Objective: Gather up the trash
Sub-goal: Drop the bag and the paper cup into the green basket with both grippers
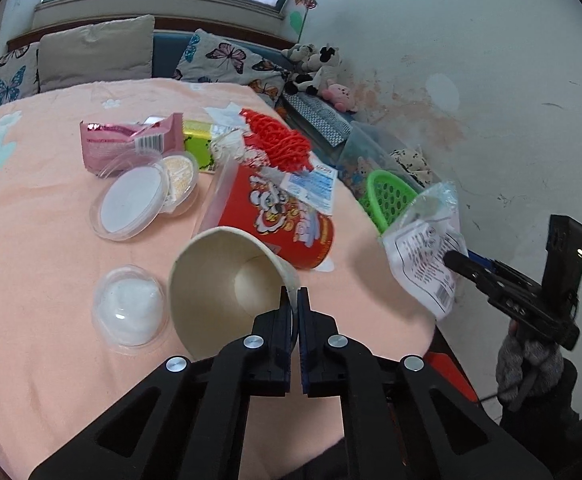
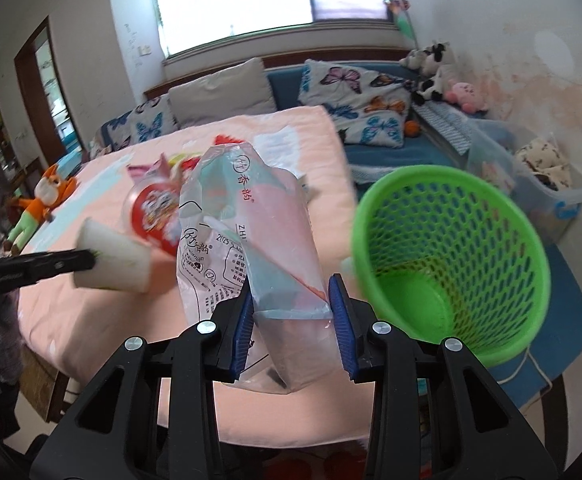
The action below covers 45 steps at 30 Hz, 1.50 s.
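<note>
The left claw (image 1: 294, 300) is clamped shut on the rim of a paper cup (image 1: 227, 284), its blue pads pinching the thin wall at the cup's four o'clock edge. The cup is off-white, empty, tilted so its open mouth faces the left wrist camera, with a round base visible inside; in the right wrist view its outer side shows a faint green print.

The right claw (image 2: 291, 308) grips a crumpled clear plastic wrapper (image 2: 251, 240) between its blue pads, jaws held partly apart by the wrapper's bulk. The wrapper is see-through with pale teal and pink panels, red Chinese characters near its top and black printed text and a barcode lower down. It hangs at about nine o'clock of the green mesh wastebasket (image 2: 451, 256), just beside its rim and not inside it; the basket looks empty.

The bench (image 1: 31, 280) wears a peach cloth. On it, beyond the cup at one o'clock, lies a red noodle tub (image 1: 287, 224) on its side with a cartoon print. At eleven o'clock sit a clear lidded plastic container (image 1: 133, 204), a pink snack wrapper (image 1: 131, 140) and a red mesh net (image 1: 281, 140). At nine o'clock of the cup lies a small clear dome cup (image 1: 131, 306).
</note>
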Tool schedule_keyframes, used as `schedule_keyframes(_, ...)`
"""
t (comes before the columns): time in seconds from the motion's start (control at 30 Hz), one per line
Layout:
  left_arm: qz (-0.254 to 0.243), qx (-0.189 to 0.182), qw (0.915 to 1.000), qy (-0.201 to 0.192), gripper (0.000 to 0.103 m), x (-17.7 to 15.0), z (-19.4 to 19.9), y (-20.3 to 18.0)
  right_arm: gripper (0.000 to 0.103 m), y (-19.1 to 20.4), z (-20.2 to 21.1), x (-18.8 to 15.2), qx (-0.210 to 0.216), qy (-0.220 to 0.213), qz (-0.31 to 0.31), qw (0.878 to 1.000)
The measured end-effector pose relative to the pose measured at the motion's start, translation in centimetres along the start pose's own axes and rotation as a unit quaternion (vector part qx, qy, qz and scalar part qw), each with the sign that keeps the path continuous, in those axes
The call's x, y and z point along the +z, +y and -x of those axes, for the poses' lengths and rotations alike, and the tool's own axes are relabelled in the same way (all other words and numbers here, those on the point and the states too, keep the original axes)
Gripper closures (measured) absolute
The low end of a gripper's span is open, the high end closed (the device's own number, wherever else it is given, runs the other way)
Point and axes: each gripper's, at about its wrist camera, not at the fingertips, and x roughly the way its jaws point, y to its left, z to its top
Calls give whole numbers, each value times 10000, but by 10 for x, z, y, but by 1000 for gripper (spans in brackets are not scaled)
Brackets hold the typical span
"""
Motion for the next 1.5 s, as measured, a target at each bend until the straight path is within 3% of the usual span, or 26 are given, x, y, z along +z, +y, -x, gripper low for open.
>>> schedule_keyframes(0.27, -268, -197, 9991, -260, 100, 12, 27, -32, 66, -62, -3, 14, -568, -94, -362, 9977)
schedule_keyframes(0.43, -461, -355, 9977, -341, 100, 32, 22, -57, 65, -106, -15, 18, -880, 3, -600, 9943)
schedule_keyframes(0.6, -616, -472, 9966, -264, 100, 56, -7, -85, 61, -136, -29, 13, -1060, 176, -745, 9914)
schedule_keyframes(0.67, -675, -502, 9962, -215, 100, 65, -21, -96, 51, -143, -34, 11, -1099, 224, -803, 9904)
schedule_keyframes(0.8, -751, -590, 9954, -78, 100, 80, -48, -117, 45, -160, -40, 7, -1108, 271, -902, 9894)
schedule_keyframes(1.13, -980, -764, 9918, 307, 100, 101, -120, -168, 28, -179, -18, -5, -1162, 102, -1075, 9873)
schedule_keyframes(1.5, -1103, -747, 9867, 931, 97, 97, -194, -203, 24, -188, 1, -15, -1106, -43, -1299, 9853)
